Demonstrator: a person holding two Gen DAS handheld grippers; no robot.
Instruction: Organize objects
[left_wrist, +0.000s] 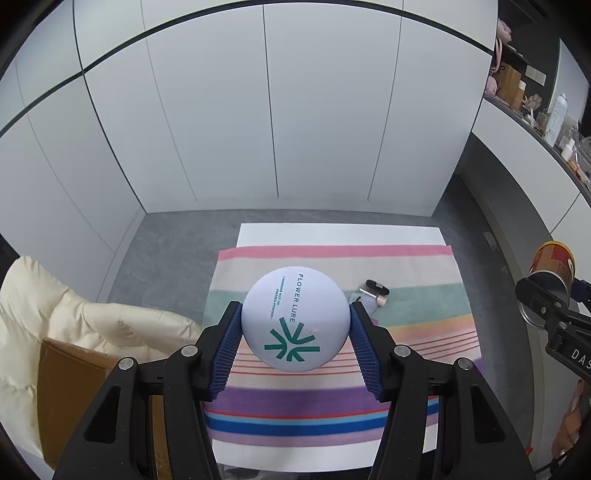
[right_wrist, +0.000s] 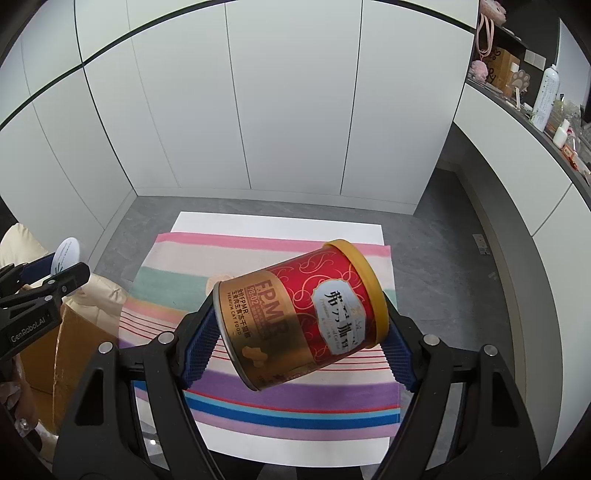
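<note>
Left gripper (left_wrist: 295, 325) is clamping the white powder compact (left_wrist: 295, 317), right gripper (right_wrist: 301, 325) the cat food can (right_wrist: 301, 314) end to end. Both are hanging above the striped towel (right_wrist: 177, 284); the can's long axis is running across the jaws, yellow lid up-right, so it needs tipping upright before being set down.

The powder compact (left_wrist: 295, 317) is white with teal lettering and a teal star-ish logo. The cat food can (right_wrist: 299, 317) is red and gold with swirly gold lines and a yellow lid. Underneath, the striped towel (left_wrist: 424, 332) goes pink, cream, mint, purple, blue, with thin red lines.
</note>
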